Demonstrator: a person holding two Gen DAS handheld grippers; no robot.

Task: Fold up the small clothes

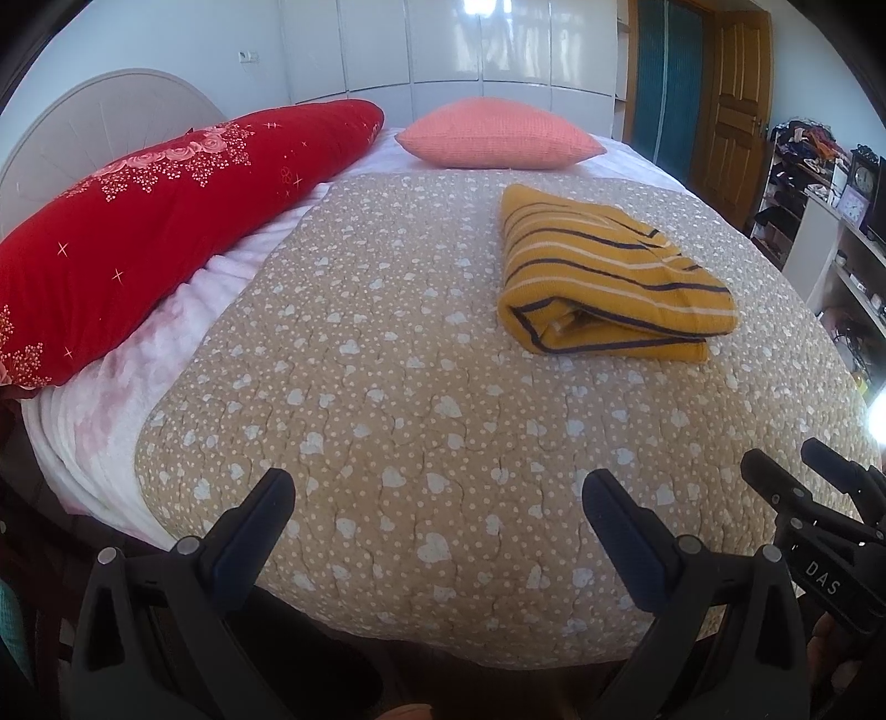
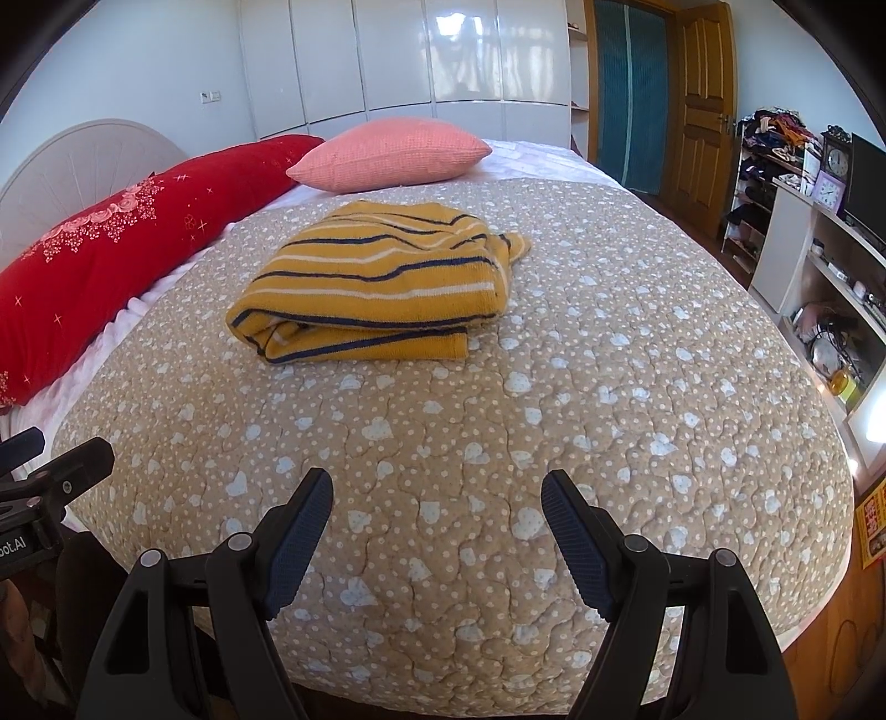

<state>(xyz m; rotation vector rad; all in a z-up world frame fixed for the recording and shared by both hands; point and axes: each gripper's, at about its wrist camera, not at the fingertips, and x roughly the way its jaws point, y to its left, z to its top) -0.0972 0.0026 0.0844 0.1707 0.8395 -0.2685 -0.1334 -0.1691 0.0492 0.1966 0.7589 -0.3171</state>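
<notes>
Around you the bed is covered with a tan quilt printed with white hearts and dots. Along its left side lies a long red bolster with a pink flower pattern, resting on a white fleecy blanket that shows beside the quilt's edge. At the far end sits a salmon-pink pillow, well apart from the garment. Behind it stand glossy white wardrobe doors, and to the right a wooden door. Along the right wall runs white shelving crowded with clothes, two clocks and small items, with a dark screen on top. Nothing lies on the quilt between your claws and the garment.

The mustard-yellow striped sweater lies folded into a thick block on the quilt, past the middle of the bed and toward the pink pillow. Its folded, open-layered edge faces you. In the right wrist view the long axis runs across the picture, with the stripes following it; one corner of cloth pokes out at its far right.

Your left claw hovers over the near edge of the quilt, jaws spread wide and holding nothing. Your right claw hangs just beside it, also wide open and empty, both well short of the sweater.
</notes>
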